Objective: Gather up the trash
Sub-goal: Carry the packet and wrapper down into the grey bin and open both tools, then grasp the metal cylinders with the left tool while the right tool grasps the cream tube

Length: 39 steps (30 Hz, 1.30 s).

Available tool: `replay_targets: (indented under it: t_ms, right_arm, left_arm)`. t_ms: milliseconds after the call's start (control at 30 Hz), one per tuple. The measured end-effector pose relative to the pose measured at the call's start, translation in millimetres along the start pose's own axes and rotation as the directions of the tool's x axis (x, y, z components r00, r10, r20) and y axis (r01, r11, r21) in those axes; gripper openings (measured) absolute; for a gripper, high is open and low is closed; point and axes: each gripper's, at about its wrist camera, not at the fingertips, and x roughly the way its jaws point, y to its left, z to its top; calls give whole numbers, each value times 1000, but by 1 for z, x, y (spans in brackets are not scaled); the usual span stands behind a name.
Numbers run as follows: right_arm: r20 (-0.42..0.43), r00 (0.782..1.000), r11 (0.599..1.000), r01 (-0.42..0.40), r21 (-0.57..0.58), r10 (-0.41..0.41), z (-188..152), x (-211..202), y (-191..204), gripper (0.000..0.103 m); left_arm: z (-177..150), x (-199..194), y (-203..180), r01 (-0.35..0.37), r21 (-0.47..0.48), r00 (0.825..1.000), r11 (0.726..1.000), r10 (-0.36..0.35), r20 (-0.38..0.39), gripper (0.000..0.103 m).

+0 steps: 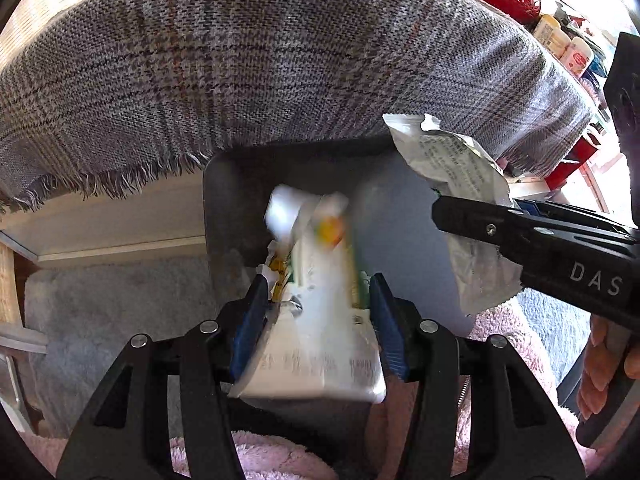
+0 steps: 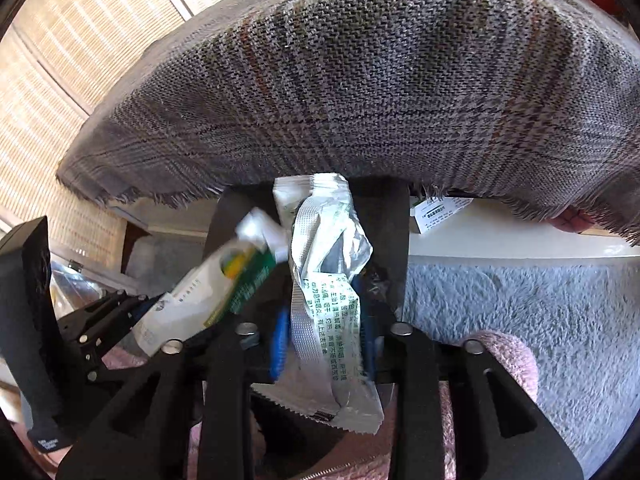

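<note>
Hovering over a dark bin (image 1: pixel 224 200) below the cloth-draped table (image 1: pixel 280 60), the left tool (image 1: pixel 316 304) grips one white-and-green pouch (image 1: pixel 320 344); the right tool (image 2: pixel 324 340), jaws loosened, has one crinkled foil wrapper (image 2: pixel 324 280) between them. Two pieces are nearly binned; neither has dropped.

The fringed plaid cloth (image 1: pixel 280 80) overhangs the bin (image 1: pixel 224 208) mouth's far edge (near side open).

Daylight glares at the upper corners of both fisheye views. Edges bow and darken. The packet (image 1: pixel 316 264) is motion-blurred, while the cloth (image 2: pixel 360 92) stays sharp.
</note>
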Motion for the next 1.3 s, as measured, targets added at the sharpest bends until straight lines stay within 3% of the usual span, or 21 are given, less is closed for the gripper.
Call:
replay_targets:
  t_ms: [133, 233, 300, 367, 500, 800, 1133, 1300]
  right_arm:
    - [3, 1000, 1000, 7, 6, -7, 5, 1, 0, 47]
    - [9, 1000, 1000, 21, 11, -21, 7, -1, -1, 55]
    - [17, 999, 999, 29, 14, -29, 8, -3, -2, 74]
    - [34, 998, 999, 45, 12, -45, 10, -9, -3, 78]
    - [70, 995, 998, 68, 15, -69, 13, -22, -7, 98]
    - [126, 990, 997, 56, 45, -61, 18, -48, -18, 99]
    - [238, 968, 997, 69, 43, -77, 44, -92, -34, 100]
    - [291, 951, 995, 97, 22, -99, 67, -111, -38, 100]
  left_arm:
    - [1, 1, 4, -7, -8, 1000, 1000, 7, -1, 51]
    - [2, -5, 13, -6, -21, 1000, 1000, 7, 4, 64]
    - [4, -11, 22, -12, -28, 1000, 1000, 13, 24, 74]
    - [11, -17, 22, -18, -27, 999, 999, 19, 41, 82]
    - [15, -27, 27, -33, -42, 998, 999, 35, 59, 95]
    - [21, -46, 10, -47, -46, 996, 998, 50, 72, 95]
    - [58, -88, 5, -27, -37, 982, 999, 34, 186, 95]
    - [83, -98, 5, -61, 4, 970, 998, 58, 234, 95]
